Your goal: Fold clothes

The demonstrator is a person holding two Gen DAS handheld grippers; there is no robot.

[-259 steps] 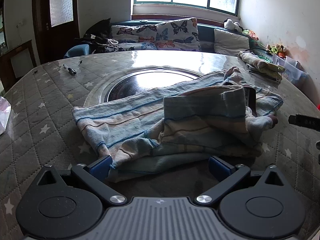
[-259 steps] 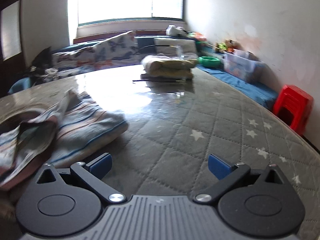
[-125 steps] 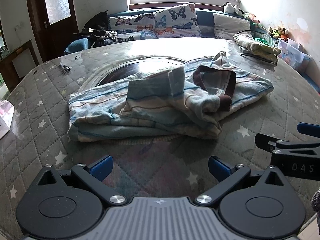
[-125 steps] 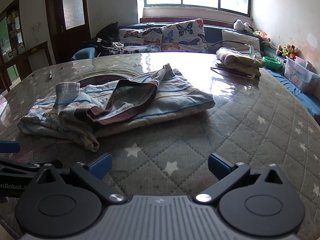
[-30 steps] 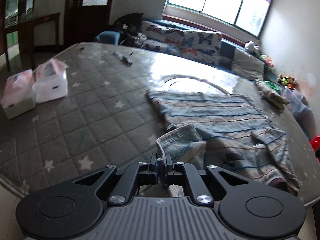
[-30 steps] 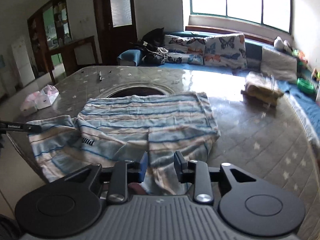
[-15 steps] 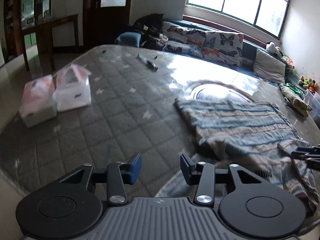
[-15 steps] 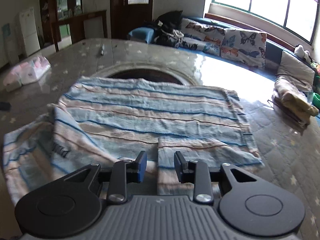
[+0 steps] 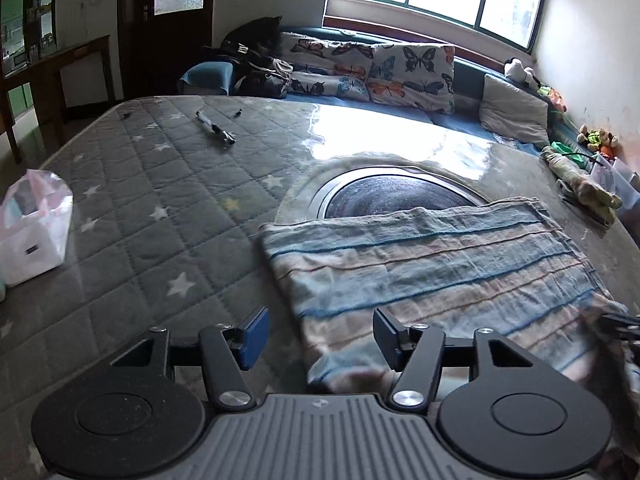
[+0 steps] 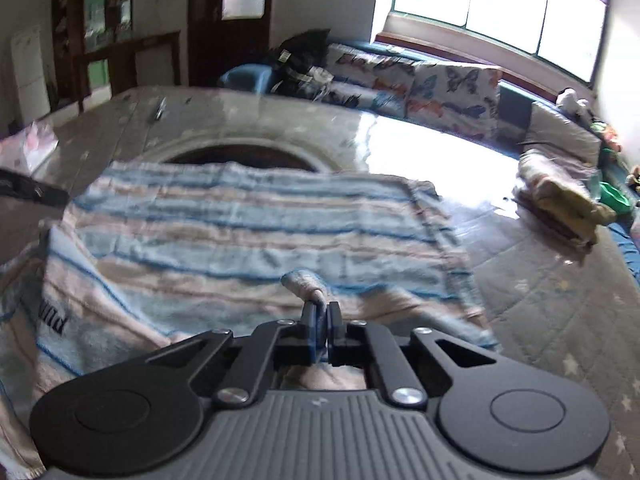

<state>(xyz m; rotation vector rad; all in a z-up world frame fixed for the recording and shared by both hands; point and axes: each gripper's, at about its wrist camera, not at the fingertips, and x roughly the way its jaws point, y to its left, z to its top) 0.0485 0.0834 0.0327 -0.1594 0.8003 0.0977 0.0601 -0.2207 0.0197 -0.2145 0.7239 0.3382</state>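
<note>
A blue, pink and white striped garment lies spread flat on the quilted table cover. My left gripper is open at the garment's near left corner, and the cloth edge lies between its blue pads without being pinched. In the right wrist view the same striped garment fills the middle, blurred by motion. My right gripper is shut on a small raised fold of the striped garment near its front edge. The right gripper's tip shows at the right edge of the left wrist view.
A round dark inset sits in the table behind the garment. White and pink tissue packs stand at the left edge. A folded yellowish garment lies at the far right. A screwdriver lies far back. A cushioned bench lines the window wall.
My right gripper has shut on a fold of the garment and lifted it slightly. My left gripper has opened wider and moved right to the garment's near left corner.
</note>
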